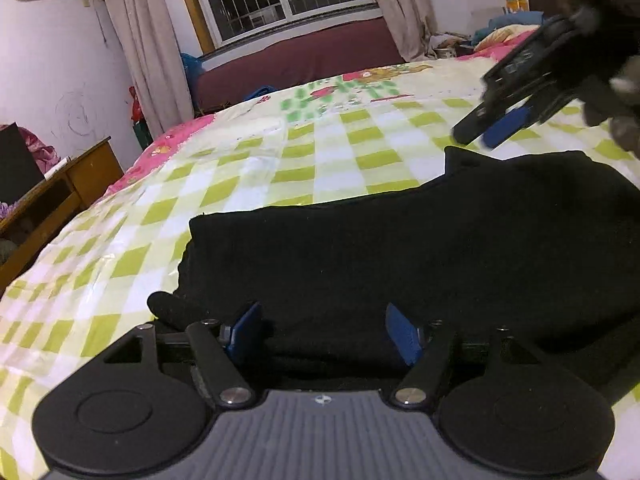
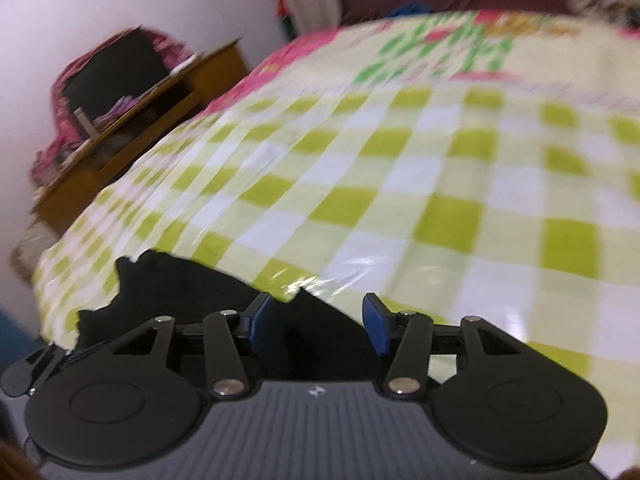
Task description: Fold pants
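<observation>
We find the black, soft fabric pants (image 1: 400,248) already folded into a compact bundle on the green-and-white checked bed cover (image 1: 248,168). The left hand-held gripper (image 1: 326,330) stands open just over the bundle's near edge, gripping nothing; the right hand-held gripper (image 2: 318,322), open and empty, hangs beyond its far edge. Judged: fold released; next, smoothing or one more fold.

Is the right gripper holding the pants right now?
No. In the left wrist view the right gripper hangs above the black pants with its fingers apart and nothing between them.
</observation>
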`<state>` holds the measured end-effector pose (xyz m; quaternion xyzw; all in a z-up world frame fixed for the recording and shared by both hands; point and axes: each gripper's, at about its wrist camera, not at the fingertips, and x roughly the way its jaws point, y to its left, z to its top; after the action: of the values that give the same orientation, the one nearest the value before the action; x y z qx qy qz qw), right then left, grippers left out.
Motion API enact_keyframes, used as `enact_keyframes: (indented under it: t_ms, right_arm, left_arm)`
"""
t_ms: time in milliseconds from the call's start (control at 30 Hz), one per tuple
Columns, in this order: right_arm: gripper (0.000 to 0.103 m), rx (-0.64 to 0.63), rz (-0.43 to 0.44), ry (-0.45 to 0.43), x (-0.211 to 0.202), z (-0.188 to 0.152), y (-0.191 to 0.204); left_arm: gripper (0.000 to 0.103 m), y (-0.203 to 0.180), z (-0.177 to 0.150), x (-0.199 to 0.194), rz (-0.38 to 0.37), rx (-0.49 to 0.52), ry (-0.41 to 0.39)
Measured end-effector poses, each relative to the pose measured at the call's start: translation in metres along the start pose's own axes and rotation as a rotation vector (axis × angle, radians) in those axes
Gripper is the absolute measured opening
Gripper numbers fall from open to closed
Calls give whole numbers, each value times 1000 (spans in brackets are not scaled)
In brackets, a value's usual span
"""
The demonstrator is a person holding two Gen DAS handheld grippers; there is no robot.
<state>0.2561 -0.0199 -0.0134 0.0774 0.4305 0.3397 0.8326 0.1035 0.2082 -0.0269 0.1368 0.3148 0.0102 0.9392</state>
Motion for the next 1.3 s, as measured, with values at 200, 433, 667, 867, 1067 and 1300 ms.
enact_keyframes:
  t_ms: [200,433,667,867,1067,1300]
  right_arm:
    - [4,-11,-76,80,16,-9,-7]
    - [3,160,-264,14,-25,-23,-66]
    - [45,200,-115,-28,-66,-50,-71]
    - [44,363,3,-49,-84,-75,-92]
    - [54,556,146,-85,-112,-115,-111]
    - [52,538,207,-32,-66,-125,-86]
  left_arm:
    - [89,0,0,10,11,-4,3]
    - [92,-2,-2,7,29,14,5]
    - [93,-3,1,7,41,35,12]
    - [94,-6,2,7,52,69,15]
    - [102,0,3,11,45,77,19]
    - [103,-2,5,13,50,91,27]
